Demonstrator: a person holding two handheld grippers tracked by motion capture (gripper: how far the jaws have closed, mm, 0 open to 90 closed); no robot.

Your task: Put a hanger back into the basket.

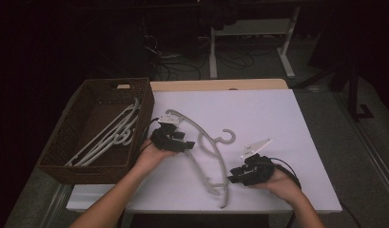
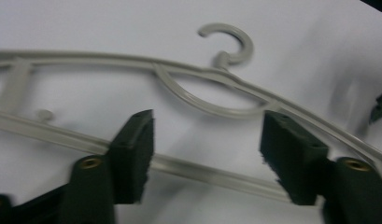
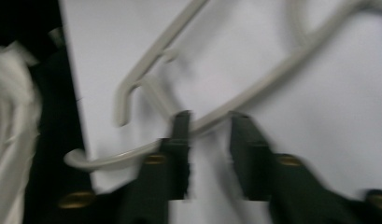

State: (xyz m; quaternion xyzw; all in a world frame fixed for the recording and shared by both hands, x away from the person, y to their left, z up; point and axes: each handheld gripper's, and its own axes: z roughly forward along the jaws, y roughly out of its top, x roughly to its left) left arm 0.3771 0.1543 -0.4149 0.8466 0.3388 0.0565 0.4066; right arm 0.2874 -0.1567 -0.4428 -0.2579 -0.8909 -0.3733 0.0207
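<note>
A grey plastic hanger [image 1: 201, 142] lies flat on the white table [image 1: 258, 109], its hook pointing right. My left gripper [image 1: 186, 144] sits at the hanger's upper left part. In the left gripper view its jaws [image 2: 209, 156] stand wide apart astride the lower bar of the hanger [image 2: 221, 60], with neither pad touching it. My right gripper [image 1: 235, 176] is near the hanger's lower end by the table's front edge. Its jaws [image 3: 209, 149] stand open with a gap, and the curved arm of the hanger [image 3: 272, 77] runs just past the left jaw's tip.
A brown wicker basket [image 1: 94, 90] stands at the table's left edge with several pale hangers [image 1: 111, 135] inside. The near end of the hanger on the table reaches over the front edge. Desk legs and cables lie on the dark floor behind.
</note>
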